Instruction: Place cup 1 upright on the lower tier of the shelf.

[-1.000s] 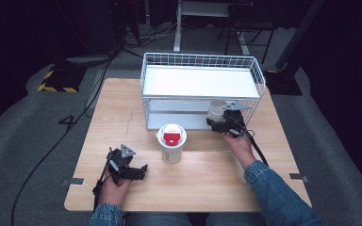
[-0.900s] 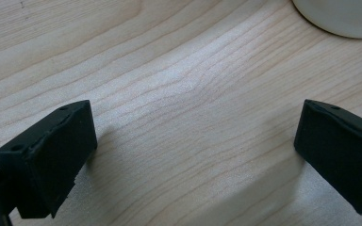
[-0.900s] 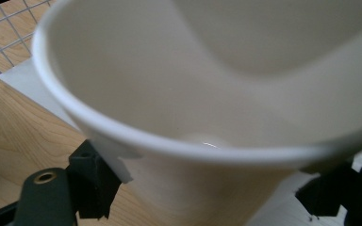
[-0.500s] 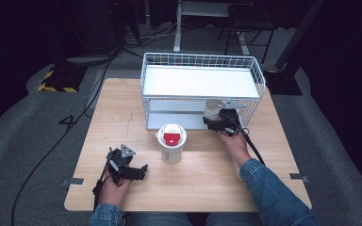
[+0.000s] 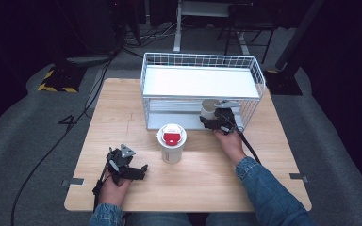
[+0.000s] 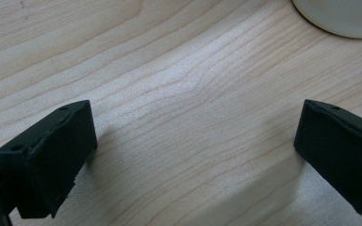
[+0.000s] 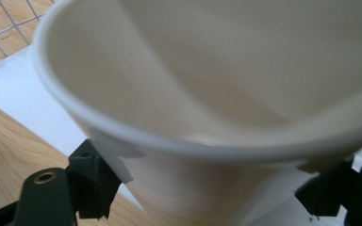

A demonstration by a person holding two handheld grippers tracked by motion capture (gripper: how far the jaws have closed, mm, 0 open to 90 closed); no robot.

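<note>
Jaws of the right gripper clamp an empty white paper cup, its open mouth tipped toward the camera, at the wire rack's lower shelf. Squeezed thin walls could buckle or slip free. Left gripper jaws gape empty over the surface.

Lidded cup before the wire rack — open cup inside.

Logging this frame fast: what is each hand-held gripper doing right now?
Left hand-held gripper: open, empty, resting on the table.
Right hand-held gripper: shut on the open paper cup.
</note>
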